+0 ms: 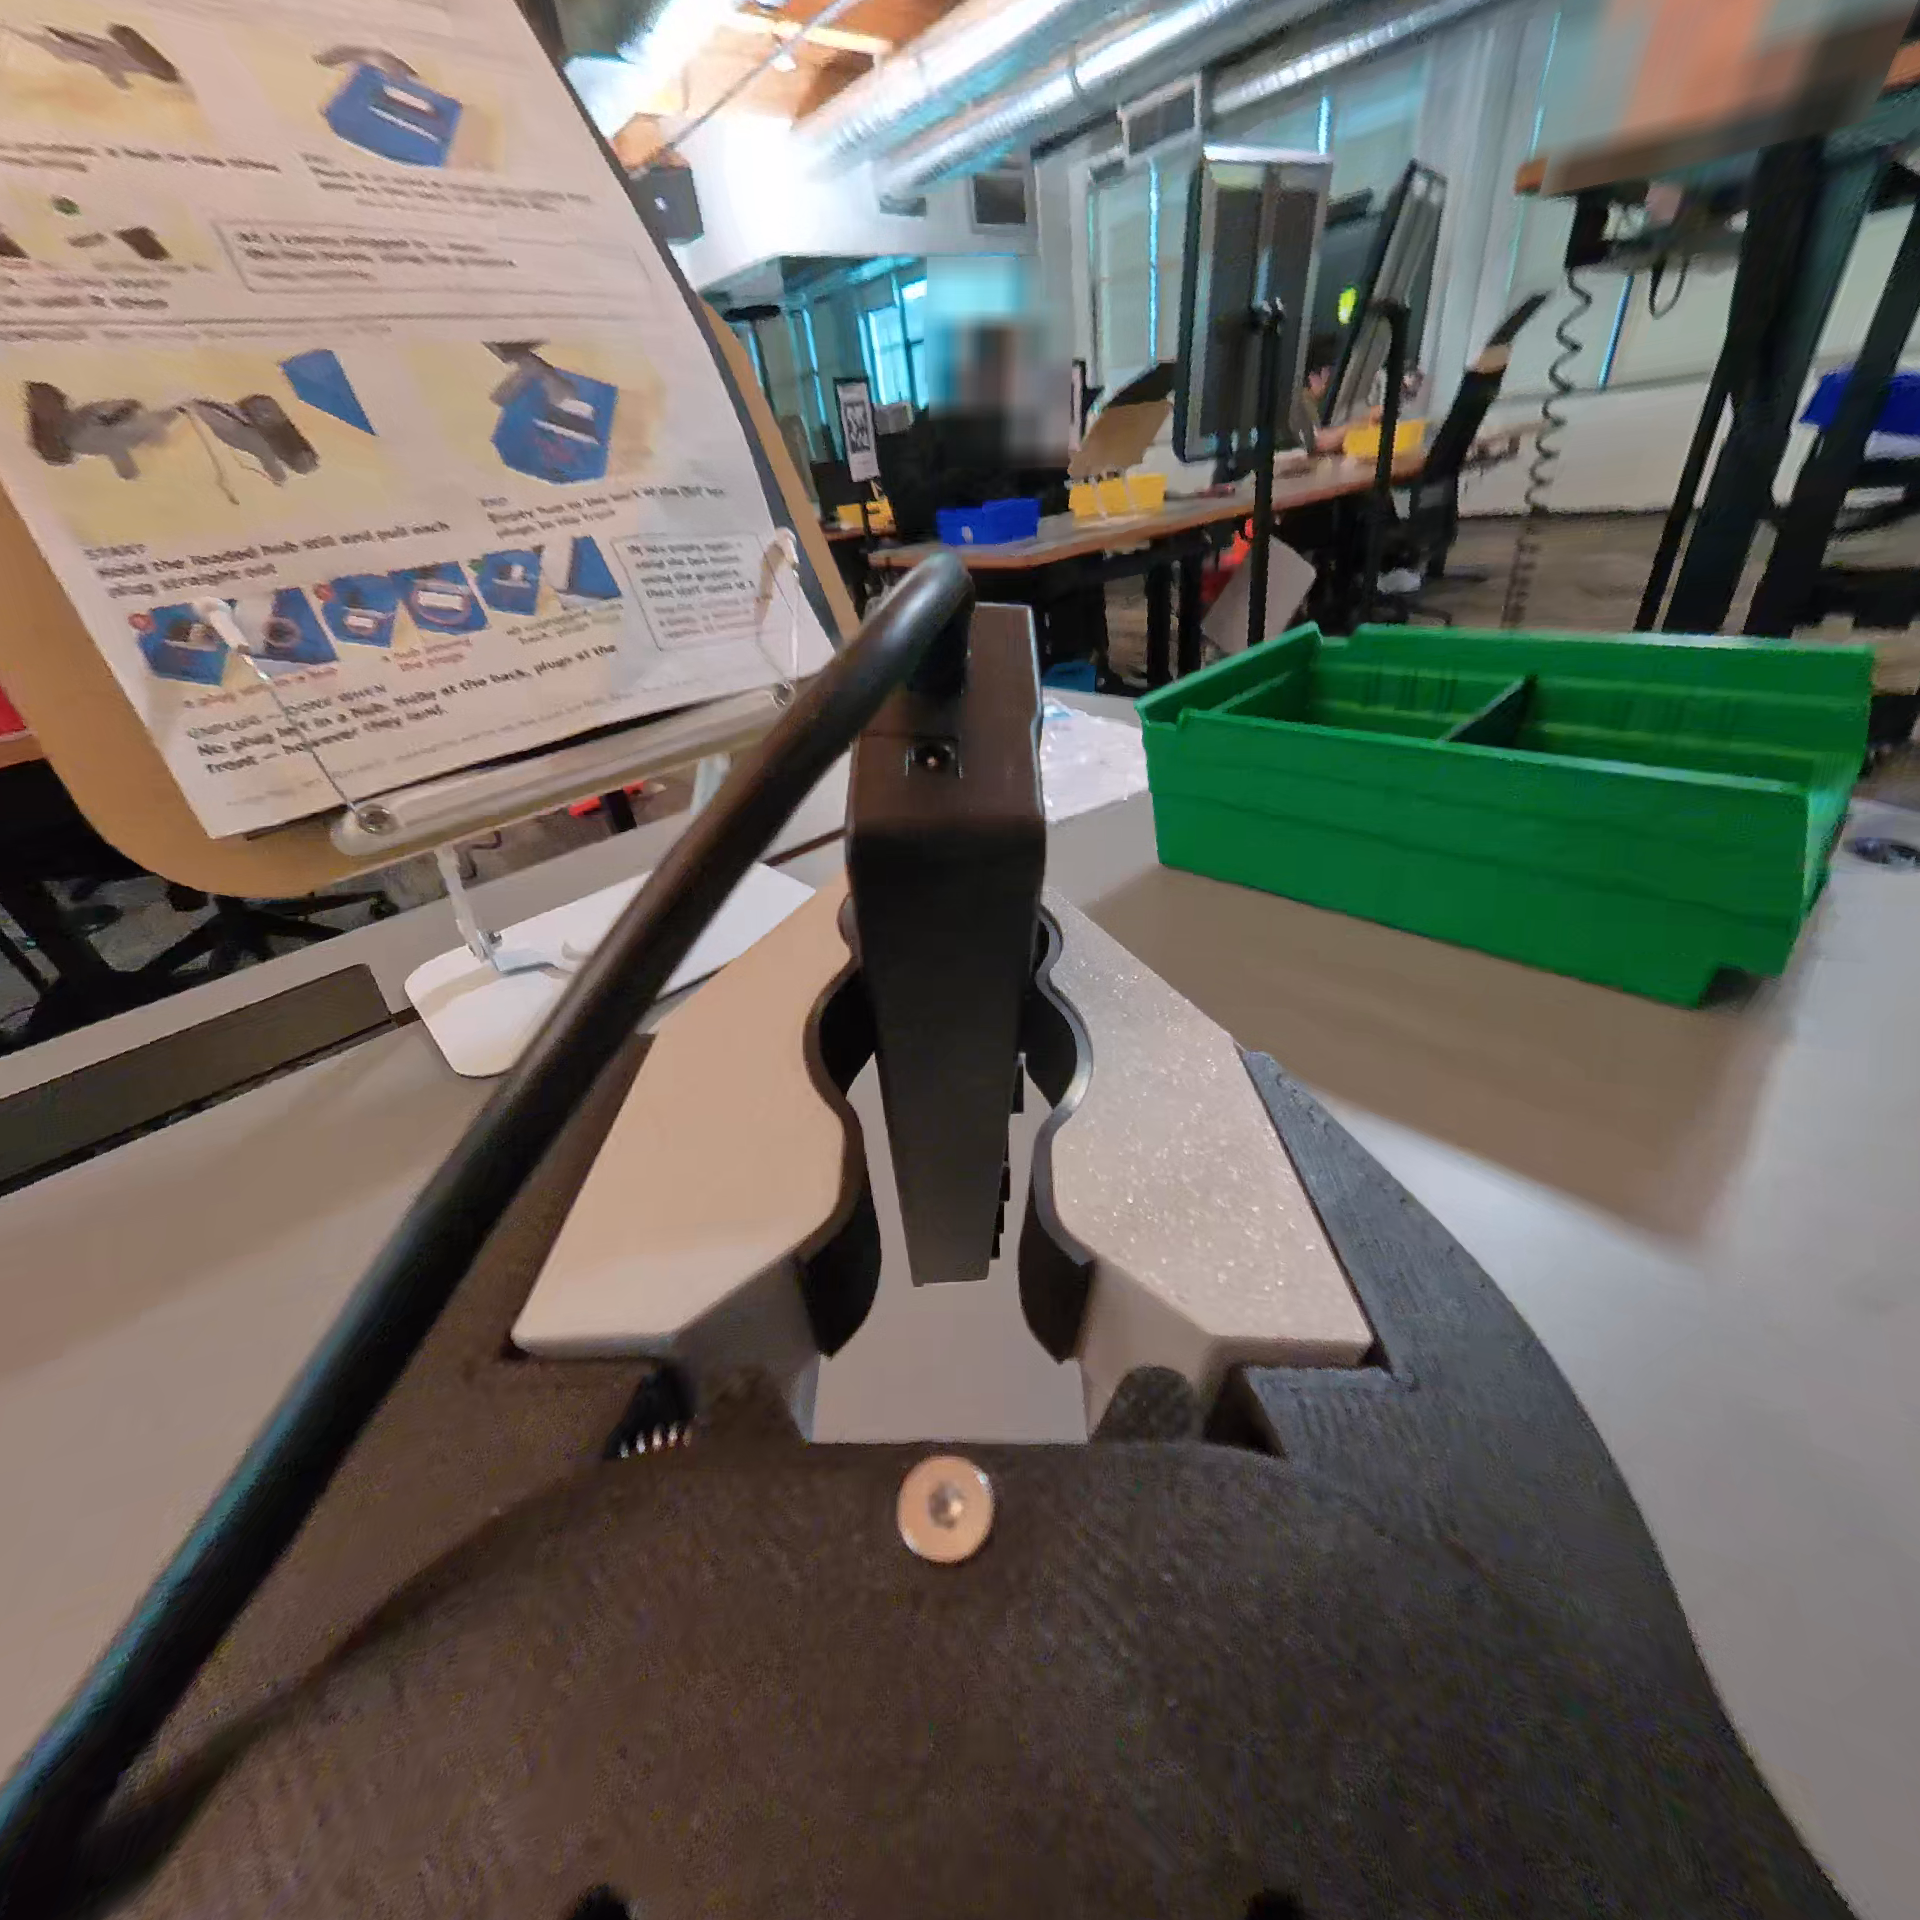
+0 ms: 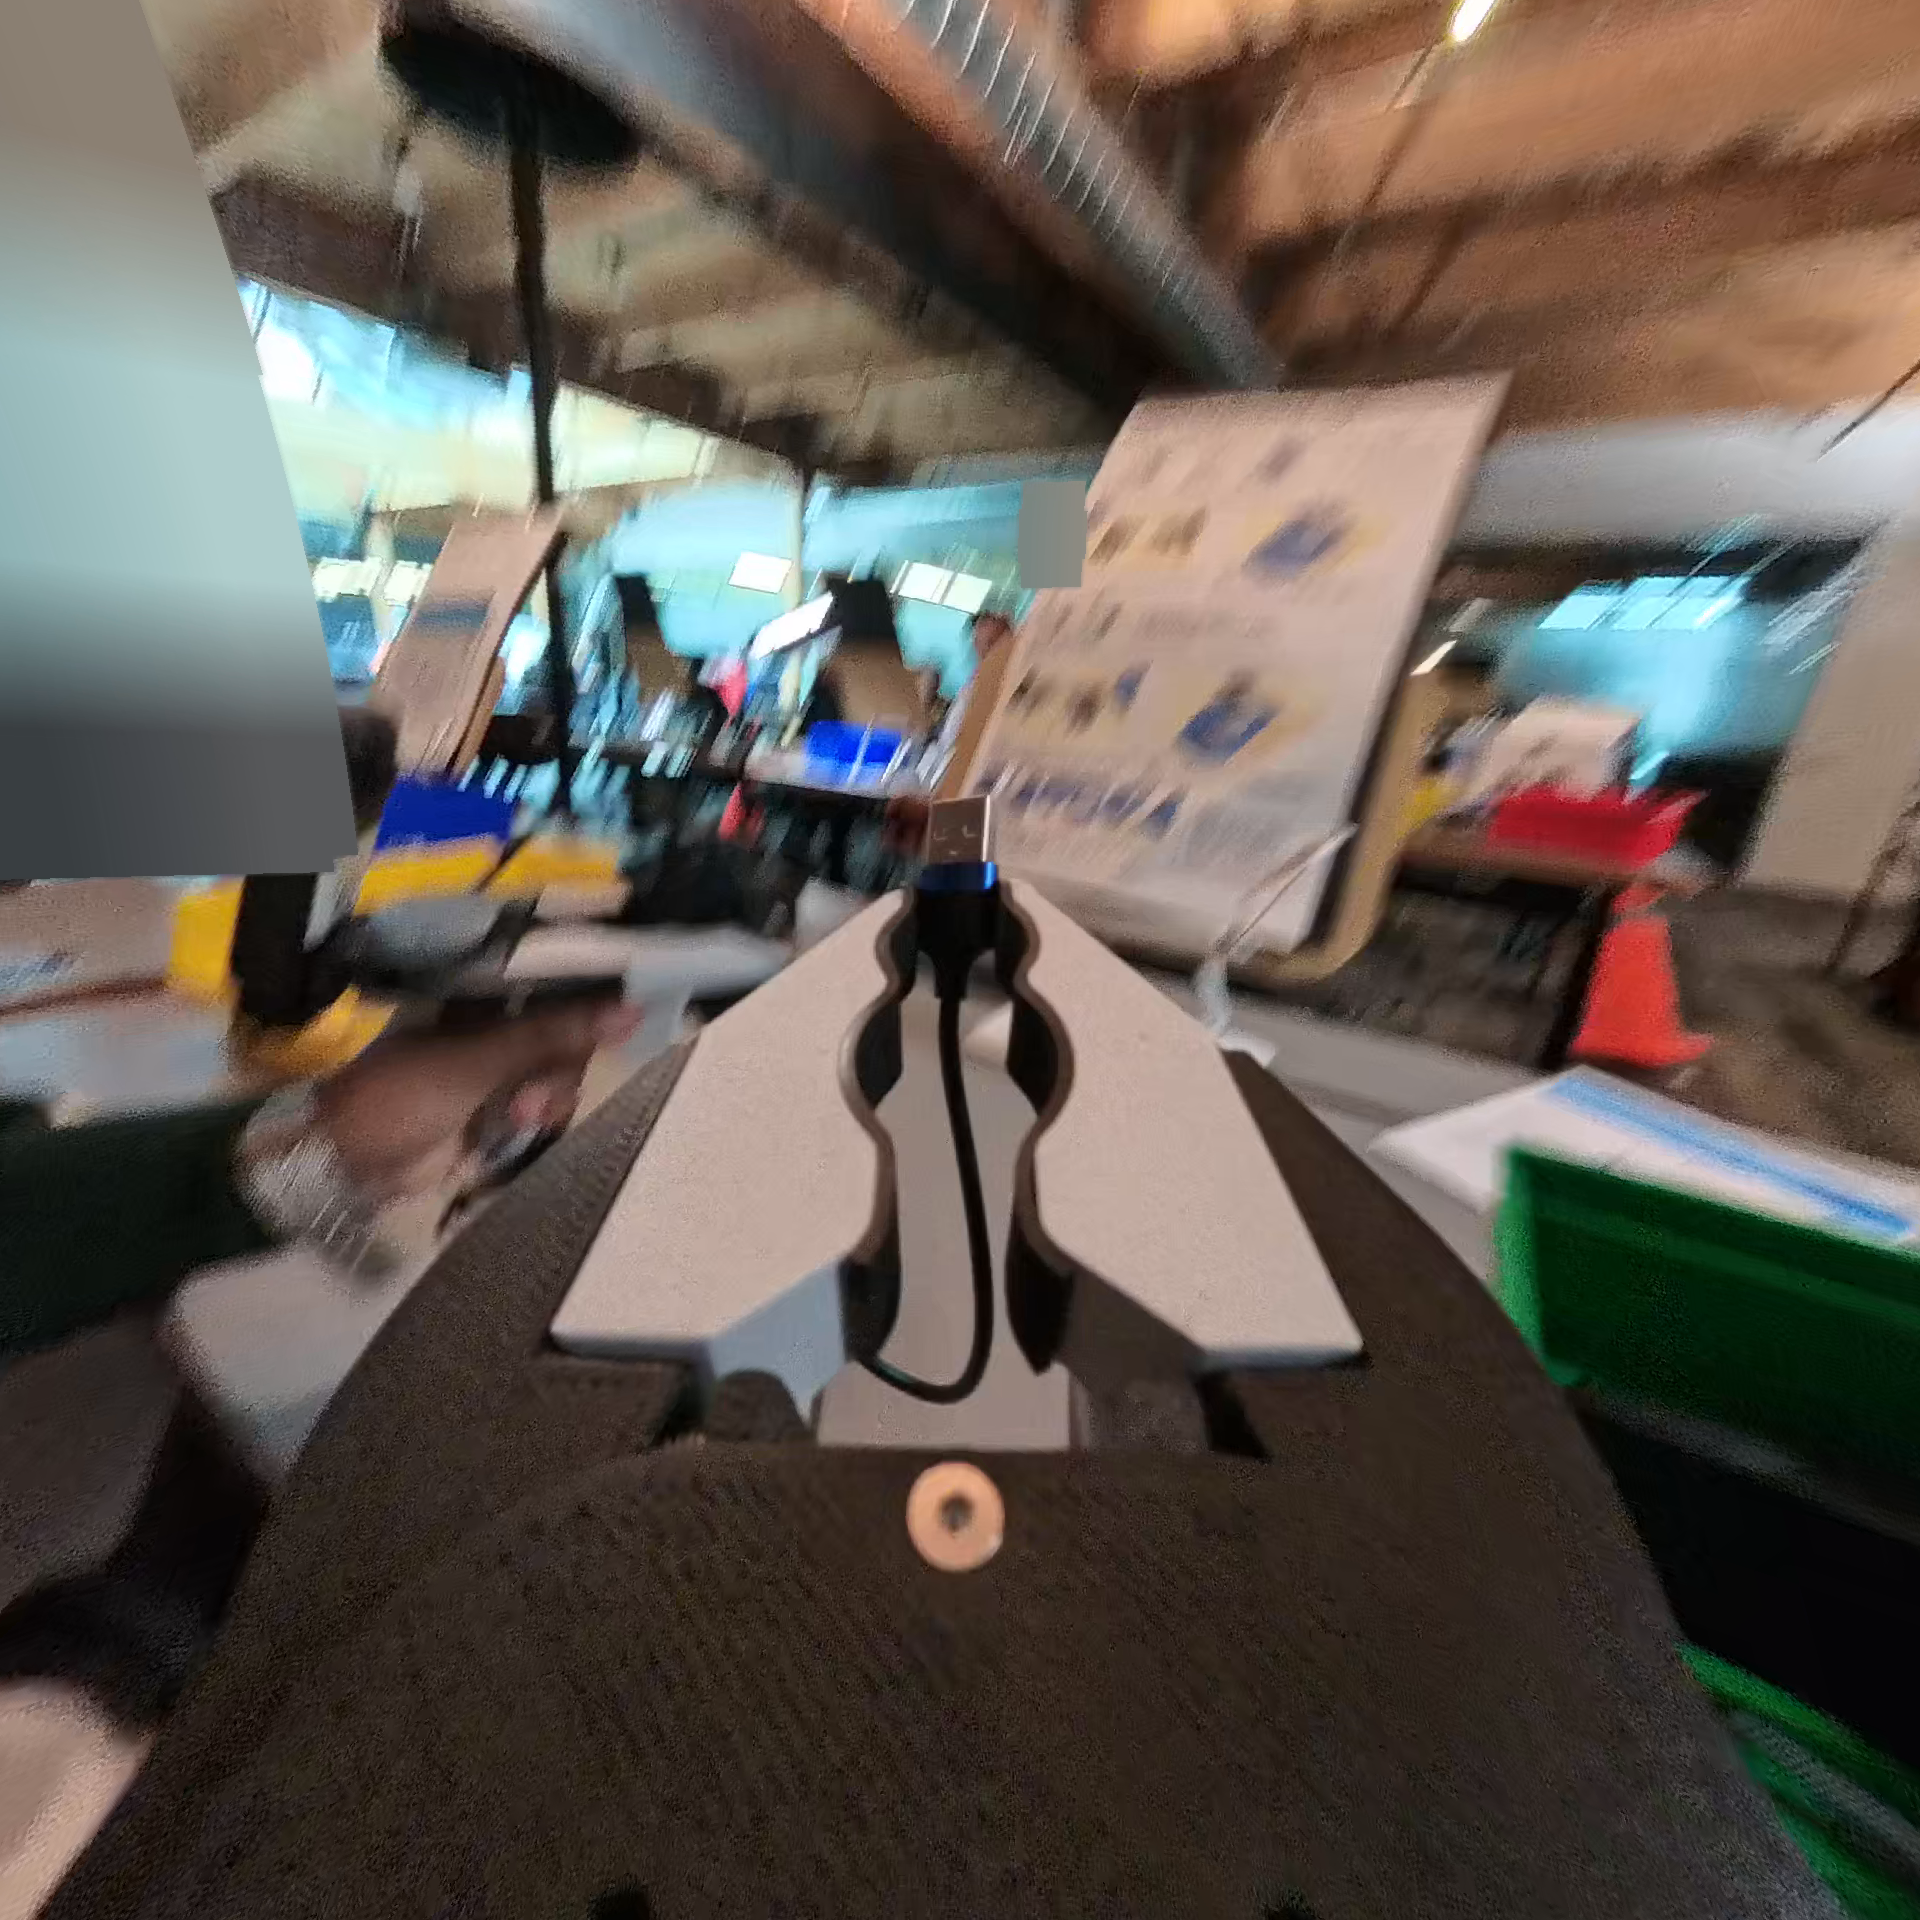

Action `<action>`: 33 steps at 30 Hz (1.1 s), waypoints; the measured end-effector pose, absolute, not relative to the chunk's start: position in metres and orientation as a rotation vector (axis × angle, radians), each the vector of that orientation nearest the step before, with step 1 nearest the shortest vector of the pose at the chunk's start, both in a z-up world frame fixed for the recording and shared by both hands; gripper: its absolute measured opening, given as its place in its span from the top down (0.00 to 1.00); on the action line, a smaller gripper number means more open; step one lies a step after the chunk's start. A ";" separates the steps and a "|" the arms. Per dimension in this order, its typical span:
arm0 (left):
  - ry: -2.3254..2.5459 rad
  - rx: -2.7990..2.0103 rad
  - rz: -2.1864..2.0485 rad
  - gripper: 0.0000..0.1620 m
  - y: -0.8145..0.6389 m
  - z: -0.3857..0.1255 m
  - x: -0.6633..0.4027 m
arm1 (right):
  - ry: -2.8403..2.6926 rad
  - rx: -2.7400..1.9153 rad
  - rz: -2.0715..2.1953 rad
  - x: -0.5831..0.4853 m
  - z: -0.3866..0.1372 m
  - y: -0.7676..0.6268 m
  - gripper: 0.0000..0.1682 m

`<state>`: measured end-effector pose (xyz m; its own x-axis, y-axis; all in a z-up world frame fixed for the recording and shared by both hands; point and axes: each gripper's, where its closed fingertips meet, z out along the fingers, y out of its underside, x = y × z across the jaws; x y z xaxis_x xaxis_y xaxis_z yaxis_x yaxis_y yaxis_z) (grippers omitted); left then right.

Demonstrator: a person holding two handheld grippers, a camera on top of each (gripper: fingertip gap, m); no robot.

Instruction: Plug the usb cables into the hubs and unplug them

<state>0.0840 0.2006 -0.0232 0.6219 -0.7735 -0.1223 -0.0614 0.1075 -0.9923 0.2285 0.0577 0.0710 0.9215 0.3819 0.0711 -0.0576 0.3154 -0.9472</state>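
A tilted instruction sheet [image 1: 343, 416] on its white stand [image 1: 582, 966] crowds the left of the black USB hub [image 1: 945, 935], which the left gripper [image 1: 940, 1049] holds edge-up above the grey table [image 1: 1507, 1143], its jaws closed nearly all the way onto the hub's two broad faces. The hub's own thick black cord [image 1: 499, 1122] arcs from its top down and left of the hub, passing just in front of the stand; it looks liable to snag there or drag the hub askew in the pads if the hand swings that way. To the right of the hub and well apart from it sits a green divided bin [image 1: 1507, 800], with bare table between them, which appears to be the freer side for moving.

In the right wrist view, heavily blurred, the right gripper [image 2: 956, 914] has its jaws pinched on the blue-collared body of a USB plug [image 2: 958, 847], metal tip pointing forward past the fingertips, its thin cable [image 2: 971, 1174] looping back between the fingers. The hub does not show in this view, so alignment cannot be judged. A likely fault is the plug meeting a port crooked or flipped, pushing the narrowly held hub backwards out of the left grip. The bin's green wall [image 2: 1683, 1278] lies close on the right.
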 end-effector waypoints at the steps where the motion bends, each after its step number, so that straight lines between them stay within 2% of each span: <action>1: 0.789 -1.389 -0.602 0.85 0.199 -0.028 0.086 | -0.263 -1.122 0.266 0.249 0.090 0.046 0.92; 5: 0.805 -1.392 -0.653 0.86 0.192 -0.034 0.092 | -0.141 -0.918 0.013 0.334 0.112 0.014 0.92; 11: 0.840 -1.395 -0.682 0.86 0.185 -0.041 0.101 | -0.057 -1.016 0.018 0.397 0.061 0.036 0.92; 21: 0.902 -1.395 -0.696 0.86 0.177 -0.054 0.106 | -0.050 -1.248 -0.104 0.424 0.005 0.077 0.92; 24: 0.890 -1.412 -0.727 0.84 0.177 -0.057 0.104 | 0.029 -1.405 -0.087 0.438 -0.026 0.095 0.92; 25: 0.882 -1.422 -0.741 0.84 0.178 -0.058 0.103 | 0.094 -1.494 -0.106 0.450 -0.042 0.100 0.90; 26: 0.873 -1.431 -0.757 0.84 0.178 -0.059 0.102 | 0.168 -1.586 -0.146 0.465 -0.058 0.104 0.78; 27: 0.865 -1.440 -0.774 0.83 0.179 -0.060 0.101 | 0.236 -1.667 -0.191 0.479 -0.071 0.104 0.61; 28: 0.855 -1.449 -0.789 0.83 0.180 -0.060 0.100 | 0.286 -1.727 -0.232 0.490 -0.080 0.102 0.51; 31: 0.822 -1.471 -0.830 0.83 0.183 -0.062 0.097 | 0.343 -1.733 -0.293 0.507 -0.080 0.094 0.45; 33: 0.802 -1.485 -0.861 0.83 0.185 -0.062 0.096 | 0.339 -1.656 -0.301 0.506 -0.065 0.089 0.48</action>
